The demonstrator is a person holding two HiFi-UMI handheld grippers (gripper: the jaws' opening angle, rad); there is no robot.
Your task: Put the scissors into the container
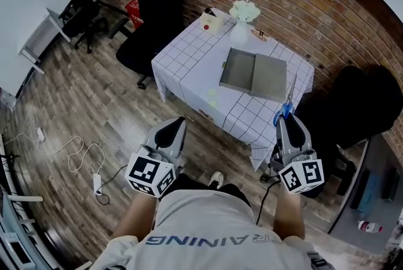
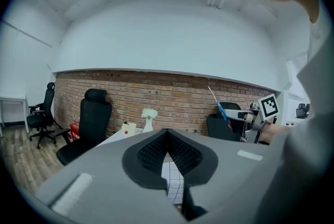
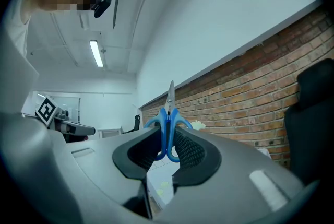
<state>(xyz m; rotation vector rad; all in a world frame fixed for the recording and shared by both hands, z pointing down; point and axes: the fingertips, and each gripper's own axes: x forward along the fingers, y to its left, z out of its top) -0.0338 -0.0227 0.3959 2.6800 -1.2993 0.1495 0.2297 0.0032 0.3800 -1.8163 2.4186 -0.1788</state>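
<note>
right gripper [image 3: 168,138] is clamped on the blue handles of the scissors [image 3: 168,113], blades sticking straight up – in the head view they're up in the air by the near right corner of the table [image 1: 189,58], apart from the grey container [image 1: 254,73] that lies open on the checked cloth. left gripper [image 2: 167,134] has its jaws together at the tips, nothing between them.

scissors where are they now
Head view, right side: the scissors are clamped in the right gripper, blades up, in the air off the table's right edge, short of the container.
</note>
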